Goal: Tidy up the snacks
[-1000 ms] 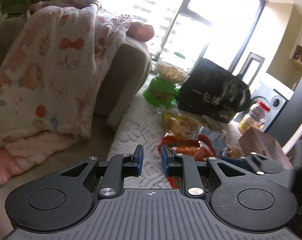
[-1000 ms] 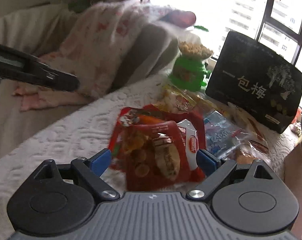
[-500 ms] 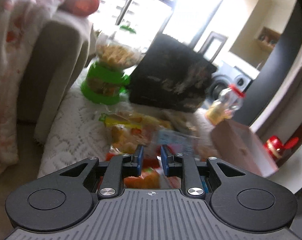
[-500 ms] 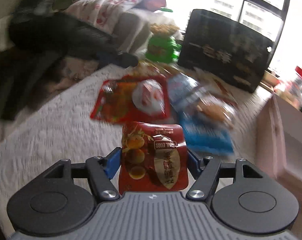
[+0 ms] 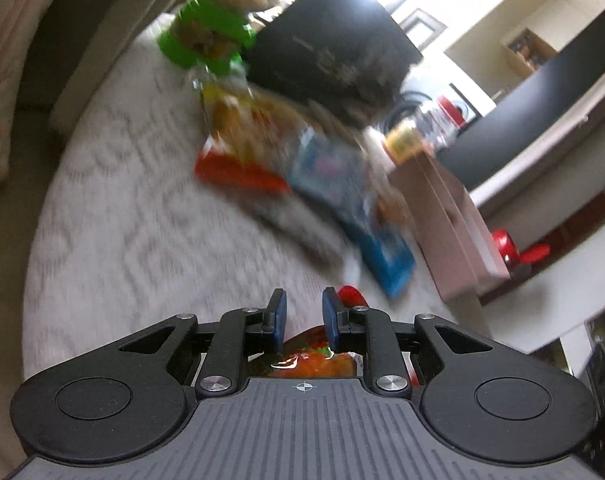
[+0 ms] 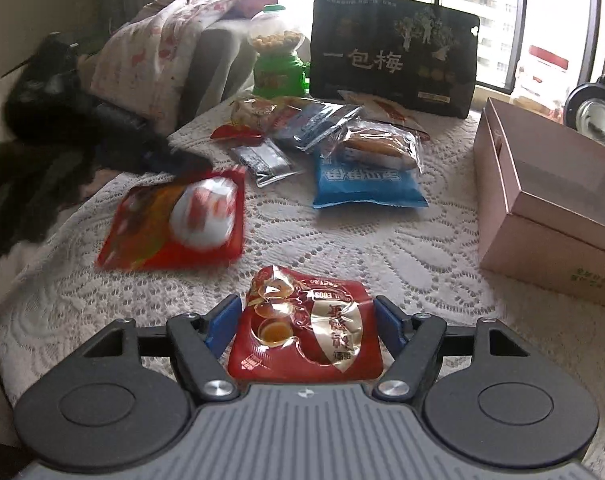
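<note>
The right claw [image 6: 304, 326] is straddling a red quail-egg packet [image 6: 306, 330] printed "EGGS", lying on the lace-covered desk [image 6: 382, 248] at 6 o'clock; its jaws have just been parting. At 12 o'clock, a black bag [image 6: 394, 52] is reading "一包梅". The left claw [image 5: 303, 322], pads together, is blurring over a half-hidden red packet [image 5: 306, 362].

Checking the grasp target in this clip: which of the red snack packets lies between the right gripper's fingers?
The red quail-egg packet, nearest the camera, lies between the right gripper fingers. The other red packet lies farther left, carrying a white pouch.
</note>
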`<action>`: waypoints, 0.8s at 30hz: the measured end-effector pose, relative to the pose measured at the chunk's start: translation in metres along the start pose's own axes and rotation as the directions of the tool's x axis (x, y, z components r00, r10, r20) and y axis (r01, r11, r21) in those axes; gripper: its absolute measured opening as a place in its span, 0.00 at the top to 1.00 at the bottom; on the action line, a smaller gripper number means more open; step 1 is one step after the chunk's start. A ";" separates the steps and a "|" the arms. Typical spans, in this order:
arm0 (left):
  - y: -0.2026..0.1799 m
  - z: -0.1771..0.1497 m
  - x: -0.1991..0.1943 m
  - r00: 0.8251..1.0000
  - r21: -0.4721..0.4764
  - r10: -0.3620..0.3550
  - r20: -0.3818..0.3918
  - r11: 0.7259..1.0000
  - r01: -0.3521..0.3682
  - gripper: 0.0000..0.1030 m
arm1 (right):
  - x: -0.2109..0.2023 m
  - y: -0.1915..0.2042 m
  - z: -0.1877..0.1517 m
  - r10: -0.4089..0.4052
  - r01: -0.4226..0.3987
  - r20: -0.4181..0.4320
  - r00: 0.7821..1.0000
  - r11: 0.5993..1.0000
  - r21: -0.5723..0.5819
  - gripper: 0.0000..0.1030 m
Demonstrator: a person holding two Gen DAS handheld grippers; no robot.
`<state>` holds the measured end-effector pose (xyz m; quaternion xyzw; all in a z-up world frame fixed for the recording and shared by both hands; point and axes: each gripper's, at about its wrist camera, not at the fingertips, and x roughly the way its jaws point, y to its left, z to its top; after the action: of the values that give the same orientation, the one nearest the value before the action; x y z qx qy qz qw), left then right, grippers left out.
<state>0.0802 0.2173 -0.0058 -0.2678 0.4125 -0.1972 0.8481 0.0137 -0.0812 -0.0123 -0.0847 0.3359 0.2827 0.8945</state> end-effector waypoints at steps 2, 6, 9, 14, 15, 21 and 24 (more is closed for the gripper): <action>-0.006 -0.015 -0.009 1.000 -0.002 -0.008 -0.015 1.000 0.008 0.78 | -0.002 0.006 0.001 0.009 -0.009 0.005 1.000 1.000 -0.005 0.31; -0.013 -0.037 -0.031 1.000 0.038 0.022 -0.022 0.999 -0.021 0.78 | -0.010 0.019 0.001 0.038 -0.037 0.023 0.999 0.999 -0.028 0.31; -0.021 -0.046 -0.044 0.997 0.083 0.082 -0.009 0.993 -0.081 0.78 | -0.017 0.029 0.001 0.070 -0.068 0.027 0.997 0.996 -0.052 0.31; -0.042 -0.056 -0.065 0.991 0.209 0.130 0.020 0.969 -0.131 0.78 | -0.023 0.049 -0.006 0.072 -0.069 0.019 0.997 0.988 -0.139 0.30; -0.051 -0.059 -0.065 0.988 0.265 0.154 0.017 0.952 -0.152 0.78 | -0.021 0.054 -0.008 0.037 -0.034 0.014 0.999 0.984 -0.173 0.30; -0.086 -0.075 -0.048 0.951 0.455 0.309 0.030 0.842 -0.288 0.77 | -0.020 0.066 -0.012 -0.231 0.255 0.118 0.966 0.935 -0.248 0.29; -0.086 -0.074 -0.043 0.941 0.450 0.336 0.039 0.835 -0.317 0.77 | -0.032 0.060 -0.009 -0.054 0.067 0.072 0.996 0.979 -0.193 0.29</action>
<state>-0.0140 0.1531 0.0349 0.0138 0.4128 -0.1453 0.8990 -0.0444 -0.0486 0.0041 -0.1727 0.2740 0.2898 0.9006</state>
